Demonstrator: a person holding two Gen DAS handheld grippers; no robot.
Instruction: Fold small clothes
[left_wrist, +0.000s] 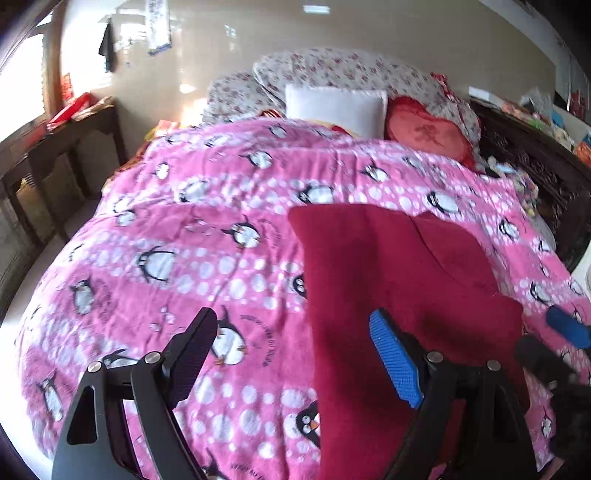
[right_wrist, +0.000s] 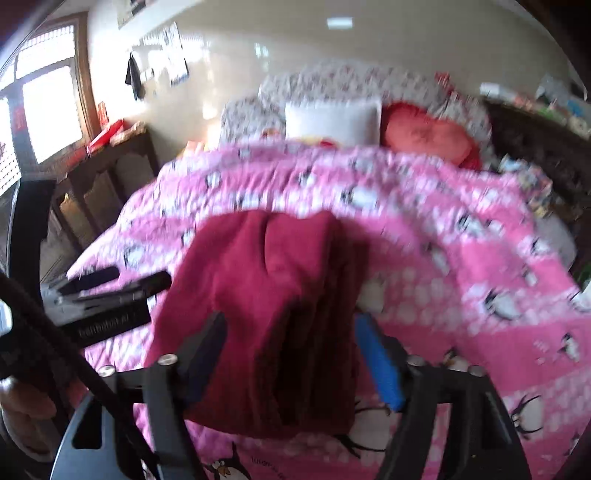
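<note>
Since both grippers have their jaws spread wide with nothing pinched, this looks like the pause right after a fold gets laid down on the dark red garment (left_wrist: 388, 280). It sits flat on the pink penguin blanket (left_wrist: 155, 236), lower middle to right of the left wrist frame.

Going left to right in that view: the left gripper (left_wrist: 291, 354) hangs over the blanket at the bottom, its dark finger off the cloth on the pink side, its blue-padded finger over the red fabric's left part. I can't tell if that pad actually touches. At the far right edge a blue pad of the right gripper (left_wrist: 570, 326) pokes in.

My guess for the next move: pick an edge or corner, close on it cleanly without grabbing blanket, and carry it across for another fold, or smooth it if it's done.

The right wrist view is blurry but shows what the other doesn't: the garment (right_wrist: 273, 302) is already doubled, with stacked layers along its near right side, lying between the right gripper's (right_wrist: 291, 354) spread fingers. At middle left the left gripper (right_wrist: 122, 284) shows from the side. The left wrist view gives the crisp outline and a seam line instead.
</note>
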